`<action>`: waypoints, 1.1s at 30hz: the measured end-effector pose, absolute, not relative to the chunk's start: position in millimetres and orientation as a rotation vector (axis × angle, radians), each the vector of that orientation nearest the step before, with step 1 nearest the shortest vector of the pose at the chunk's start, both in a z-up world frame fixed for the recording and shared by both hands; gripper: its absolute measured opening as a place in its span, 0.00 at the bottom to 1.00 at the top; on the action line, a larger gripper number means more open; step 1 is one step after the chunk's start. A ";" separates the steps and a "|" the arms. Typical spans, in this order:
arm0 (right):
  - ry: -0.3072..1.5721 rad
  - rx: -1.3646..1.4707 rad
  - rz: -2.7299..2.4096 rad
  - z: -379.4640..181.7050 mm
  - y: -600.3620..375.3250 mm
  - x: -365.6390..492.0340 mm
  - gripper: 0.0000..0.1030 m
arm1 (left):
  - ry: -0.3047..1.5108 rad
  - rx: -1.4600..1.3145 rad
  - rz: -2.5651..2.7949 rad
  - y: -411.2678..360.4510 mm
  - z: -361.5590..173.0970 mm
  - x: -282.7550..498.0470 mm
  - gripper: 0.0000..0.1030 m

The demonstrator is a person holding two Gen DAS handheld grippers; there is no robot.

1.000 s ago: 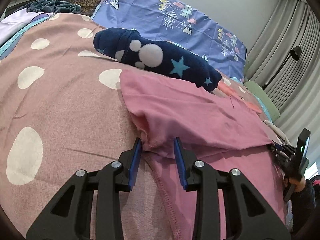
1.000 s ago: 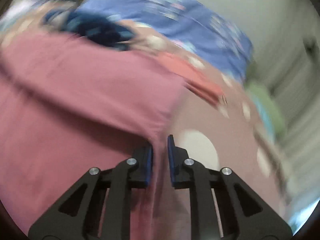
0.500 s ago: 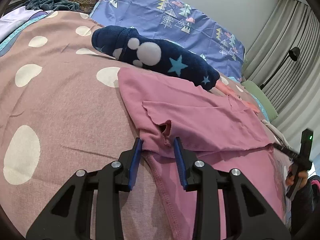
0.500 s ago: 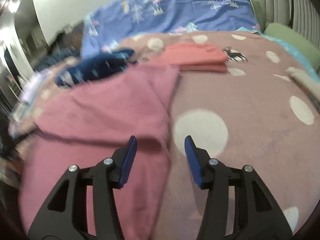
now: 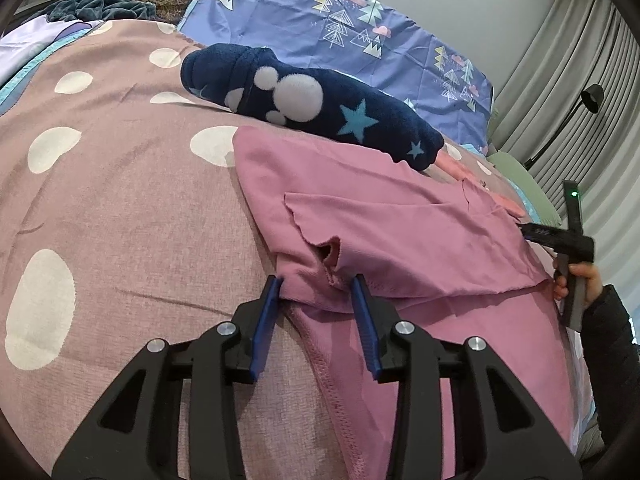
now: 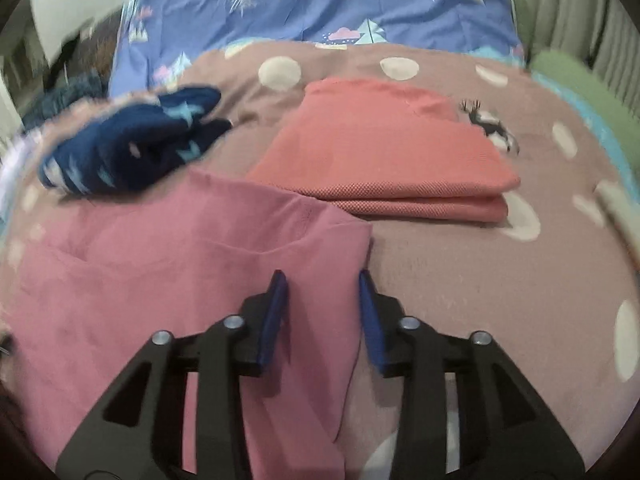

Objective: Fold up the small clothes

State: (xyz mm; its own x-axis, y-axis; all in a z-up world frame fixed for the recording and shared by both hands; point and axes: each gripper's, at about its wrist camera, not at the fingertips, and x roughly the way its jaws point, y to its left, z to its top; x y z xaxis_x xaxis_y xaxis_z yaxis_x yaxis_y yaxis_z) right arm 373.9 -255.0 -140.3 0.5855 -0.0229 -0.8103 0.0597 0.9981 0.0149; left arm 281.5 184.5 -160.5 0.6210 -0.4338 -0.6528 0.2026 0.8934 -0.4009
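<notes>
Pink knit garment (image 5: 400,240), light and limp: left gripper (image 5: 318,284) pinches its folded corner; right gripper (image 6: 322,280), jaws just closing but not yet pressing, straddles the edge nearest the coral cloth (image 6: 380,148).

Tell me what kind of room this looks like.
Most likely a bedroom. Clothes lie on a bed with a pink polka-dot blanket, a blue tree-print pillow sits at the head, and grey curtains hang beside a floor lamp.
</notes>
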 end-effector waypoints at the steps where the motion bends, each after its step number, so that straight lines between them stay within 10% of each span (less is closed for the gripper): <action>1: 0.923 0.021 -0.062 -139.4 -252.2 371.8 0.07 | 0.825 -0.301 -0.372 184.0 -160.5 281.6 0.38; 14: 0.825 0.377 -0.076 -121.9 -345.8 343.3 0.02 | 0.827 -0.302 -0.371 183.8 -160.9 281.7 0.38; 16: 0.845 0.320 0.000 -117.3 -325.0 340.3 0.12 | 0.825 -0.303 -0.371 183.9 -160.8 281.5 0.38; 17: 0.863 0.305 0.019 -117.5 -316.9 340.8 0.40 | 0.824 -0.305 -0.372 184.1 -160.6 281.2 0.38; 18: 0.876 0.297 0.026 -118.7 -310.4 340.9 0.46 | 0.824 -0.306 -0.372 184.0 -161.0 281.7 0.38; 20: 0.948 0.214 0.008 -133.7 -294.0 350.2 0.04 | 0.823 -0.312 -0.375 184.4 -161.5 282.0 0.38; 22: 0.906 0.133 -0.137 -138.9 -301.8 354.9 0.00 | 0.820 -0.320 -0.378 185.5 -161.7 281.9 0.38; 28: 0.866 0.243 -0.154 -123.4 -327.4 308.9 0.02 | 0.824 -0.346 -0.378 189.7 -162.9 282.1 0.35; 33: 0.830 0.178 -0.044 -125.5 -306.6 203.0 0.25 | 0.828 -0.354 -0.375 191.3 -163.1 280.0 0.30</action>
State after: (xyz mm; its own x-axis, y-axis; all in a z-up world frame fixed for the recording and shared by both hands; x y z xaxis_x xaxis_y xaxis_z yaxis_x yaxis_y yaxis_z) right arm 203.0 -306.6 -125.5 0.6749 0.0305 -0.7373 0.1089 0.9841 0.1404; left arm 280.0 191.3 -163.1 0.6188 -0.4538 -0.6412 0.1832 0.8771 -0.4440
